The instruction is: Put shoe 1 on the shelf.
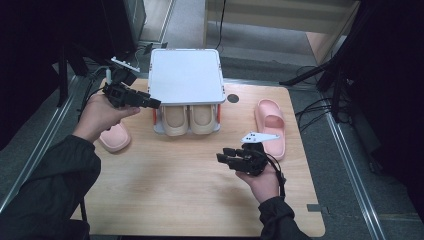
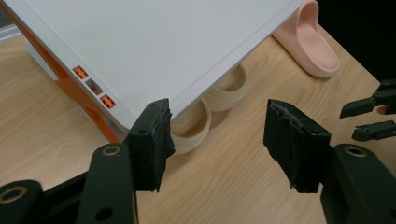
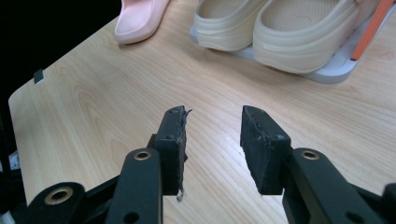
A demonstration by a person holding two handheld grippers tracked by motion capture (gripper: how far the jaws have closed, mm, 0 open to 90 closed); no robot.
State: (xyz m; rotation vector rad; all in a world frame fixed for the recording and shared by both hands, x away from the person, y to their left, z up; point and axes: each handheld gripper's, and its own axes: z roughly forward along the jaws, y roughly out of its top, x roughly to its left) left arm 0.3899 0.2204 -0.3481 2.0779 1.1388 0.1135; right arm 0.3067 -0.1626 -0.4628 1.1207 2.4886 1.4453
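Cream slippers parked on the rack, pink ones loose on the table

Left hand-held gripper (image 1: 150,102) gapes empty beside the white rack (image 1: 185,75); cream slippers (image 1: 188,119) sit on its lower shelf; right hand-held gripper (image 1: 225,156) hangs half open, empty. Reaching for the left pink slipper (image 1: 114,137) or right pink slipper (image 1: 270,126) could knock the rack

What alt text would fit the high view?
Two beige slippers sit side by side on a white rack's lower shelf, with a pink slipper on either side; the left gripper and right gripper hover open and empty above the wooden table.
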